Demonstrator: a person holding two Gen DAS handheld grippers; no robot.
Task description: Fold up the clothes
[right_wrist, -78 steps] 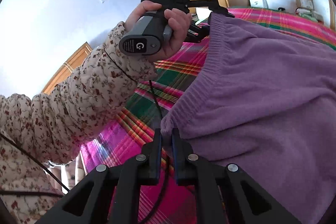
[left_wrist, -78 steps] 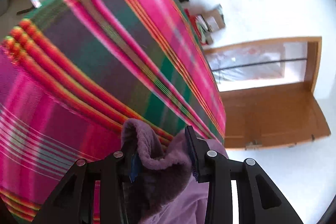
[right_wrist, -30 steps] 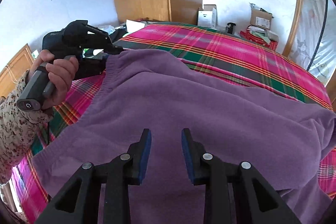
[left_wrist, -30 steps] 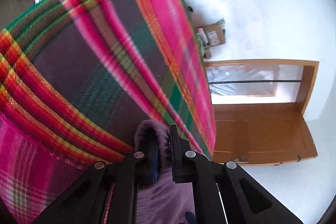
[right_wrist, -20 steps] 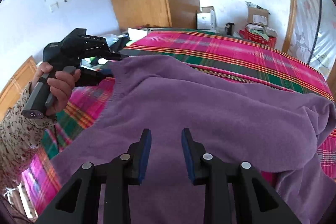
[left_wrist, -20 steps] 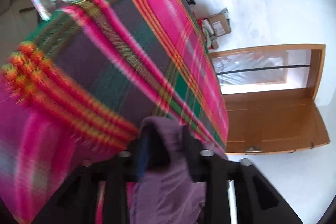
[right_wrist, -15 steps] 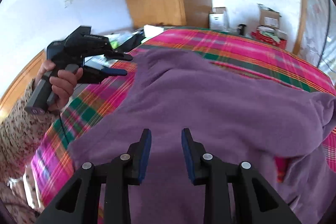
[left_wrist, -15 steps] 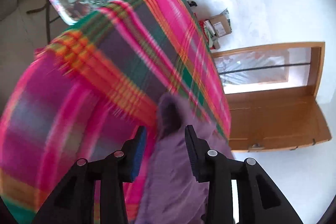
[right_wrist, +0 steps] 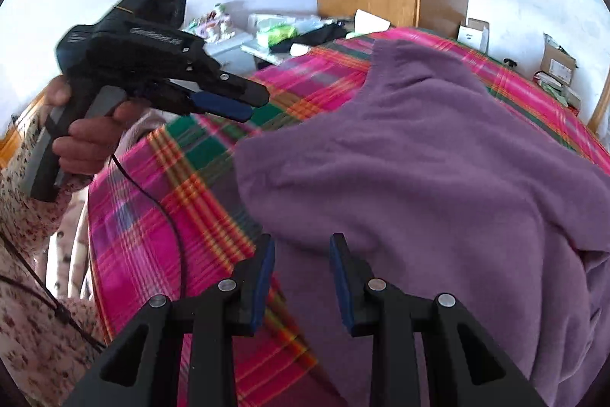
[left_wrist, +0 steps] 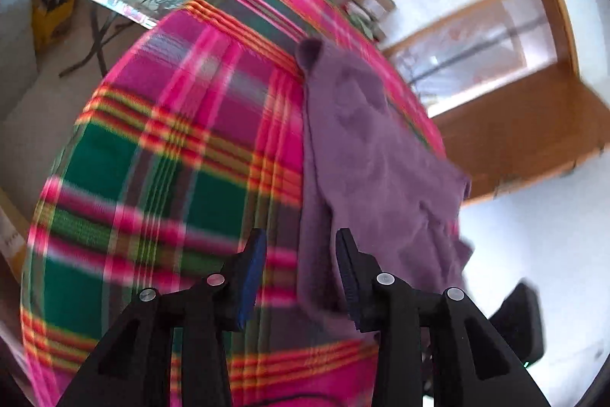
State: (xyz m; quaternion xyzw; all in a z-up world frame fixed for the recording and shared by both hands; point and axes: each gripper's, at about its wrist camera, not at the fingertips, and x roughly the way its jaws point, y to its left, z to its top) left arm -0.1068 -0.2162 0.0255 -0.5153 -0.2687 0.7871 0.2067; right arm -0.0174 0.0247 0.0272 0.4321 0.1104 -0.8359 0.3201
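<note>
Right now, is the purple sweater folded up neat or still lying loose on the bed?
Loose. The purple sweater lies rumpled across the plaid bedspread, with no tidy fold showing, and neither claw grips it.

No text can be read with certainty. On the side of the left gripper, at about 9 o'clock in the right wrist view, stands a short pale lettering, but it is too blurred to spell. The cardboard boxes at 2 o'clock carry unreadable labels.
</note>
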